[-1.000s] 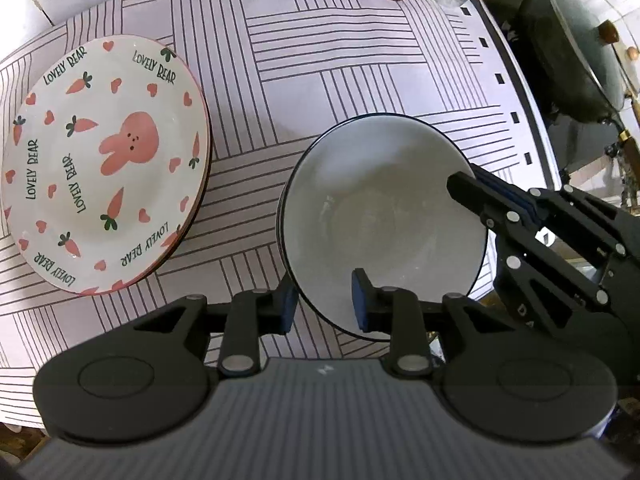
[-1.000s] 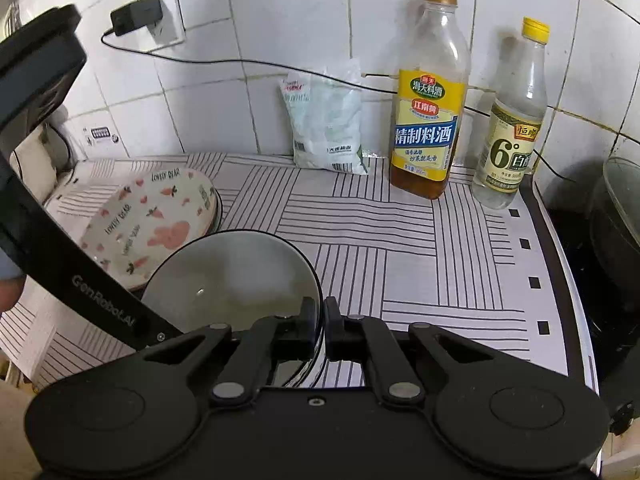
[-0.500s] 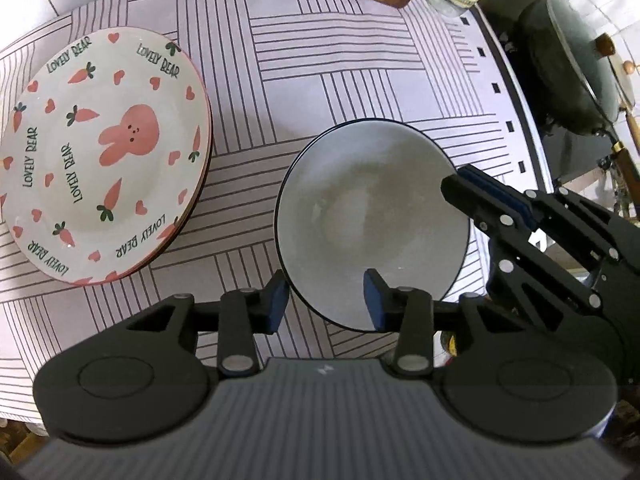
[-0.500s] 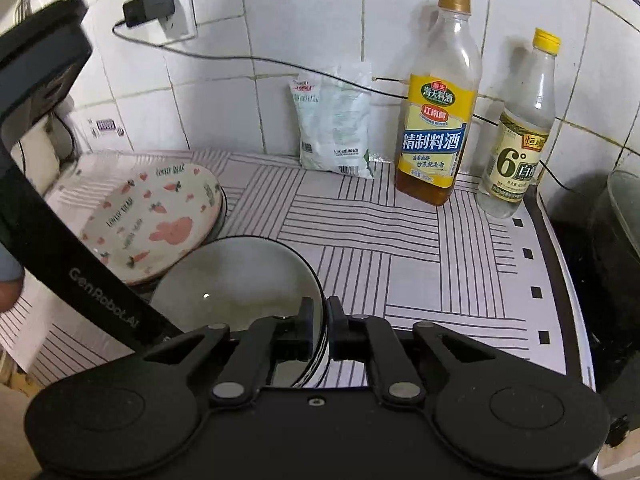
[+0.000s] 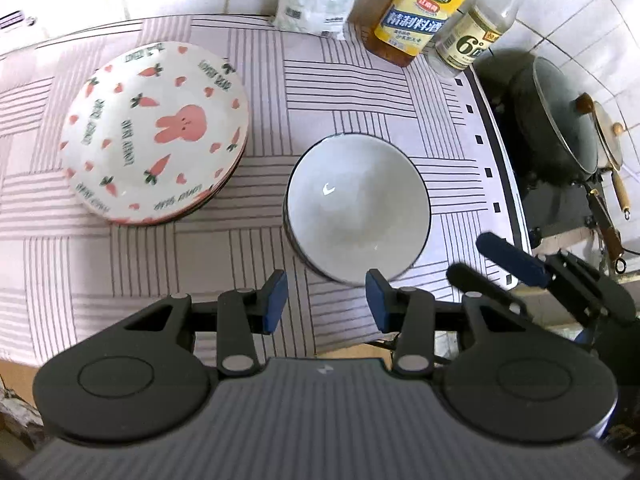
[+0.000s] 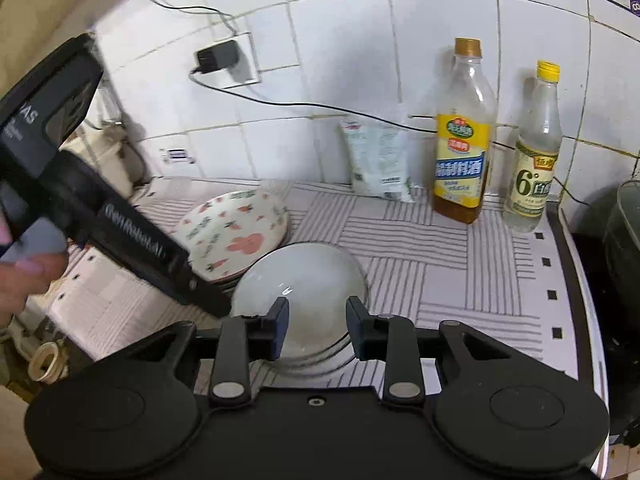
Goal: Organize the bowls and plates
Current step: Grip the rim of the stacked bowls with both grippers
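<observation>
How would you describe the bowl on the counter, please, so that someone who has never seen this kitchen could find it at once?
Start at the counter's striped cloth, below the tiled wall. On it, right of the rabbit-and-carrot plate and nearer than the two bottles, sits the bowl. Unlike the patterned plate, it is plain white inside with a thin dark rim.

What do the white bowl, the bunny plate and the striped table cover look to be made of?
White bowl: probably glazed ceramic, glossy, with a sharp glint inside and a thin dark rim.
Bunny plate: likely glazed ceramic with printed carrots and hearts; melamine is possible.
Table cover: matte, lies flat; paper or vinyl, unclear.
</observation>
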